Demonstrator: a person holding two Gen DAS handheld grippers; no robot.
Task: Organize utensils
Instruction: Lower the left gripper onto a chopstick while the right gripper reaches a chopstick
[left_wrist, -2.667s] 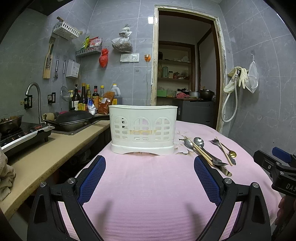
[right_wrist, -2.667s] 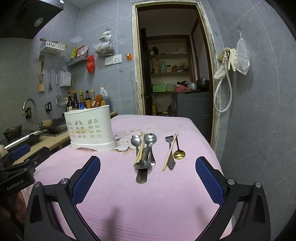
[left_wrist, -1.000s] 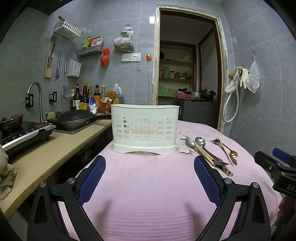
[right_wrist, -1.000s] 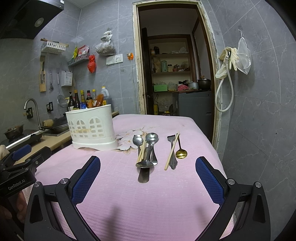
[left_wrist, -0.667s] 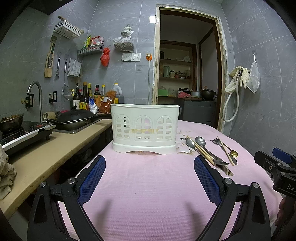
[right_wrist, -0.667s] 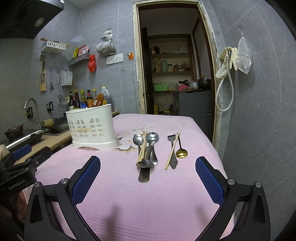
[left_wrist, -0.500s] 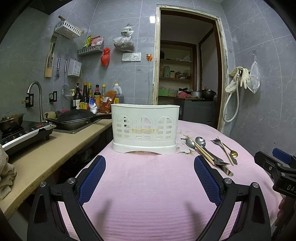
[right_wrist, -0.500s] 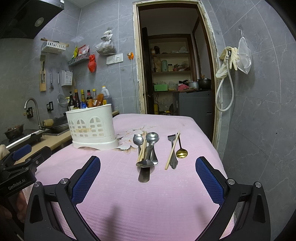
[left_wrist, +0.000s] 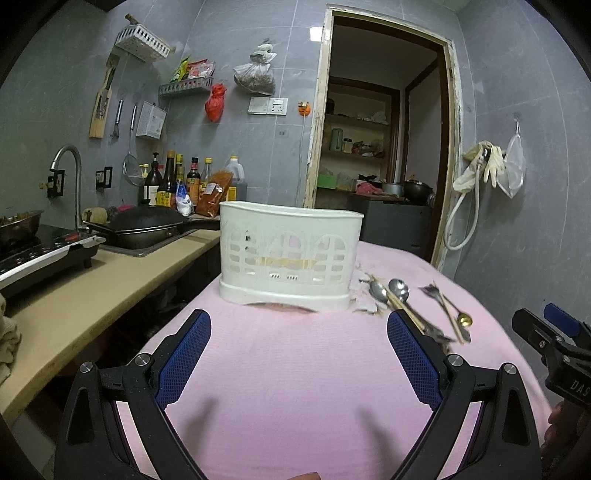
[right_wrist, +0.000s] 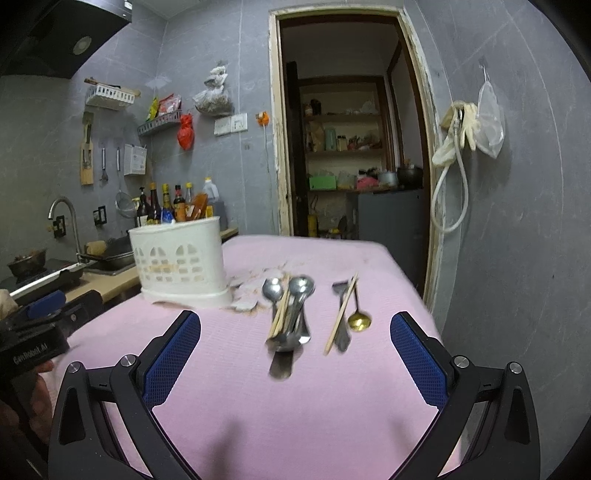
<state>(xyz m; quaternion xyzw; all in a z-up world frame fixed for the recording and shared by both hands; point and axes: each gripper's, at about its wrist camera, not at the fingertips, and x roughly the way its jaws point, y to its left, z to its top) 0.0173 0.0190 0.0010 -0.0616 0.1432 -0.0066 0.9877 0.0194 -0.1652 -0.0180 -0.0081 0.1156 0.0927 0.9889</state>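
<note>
A white slotted utensil holder (left_wrist: 290, 254) stands on the pink table cloth (left_wrist: 295, 369); it also shows in the right wrist view (right_wrist: 179, 254). To its right lie steel spoons (right_wrist: 291, 291) with chopsticks across them, then a fork (right_wrist: 341, 317), a single chopstick (right_wrist: 341, 314) and a small gold spoon (right_wrist: 359, 320). The same utensils show in the left wrist view (left_wrist: 399, 295). My left gripper (left_wrist: 297, 354) is open and empty, in front of the holder. My right gripper (right_wrist: 293, 354) is open and empty, in front of the spoons.
A kitchen counter (left_wrist: 92, 291) runs along the left with a black pan (left_wrist: 144, 227), an induction hob (left_wrist: 40, 254) and bottles (left_wrist: 173, 184). An open doorway (right_wrist: 351, 155) lies behind the table. The grey wall (right_wrist: 517, 258) is close on the right.
The right gripper has shifted slightly, and its view is a little blurred. The left gripper and all utensils stay where they were.
</note>
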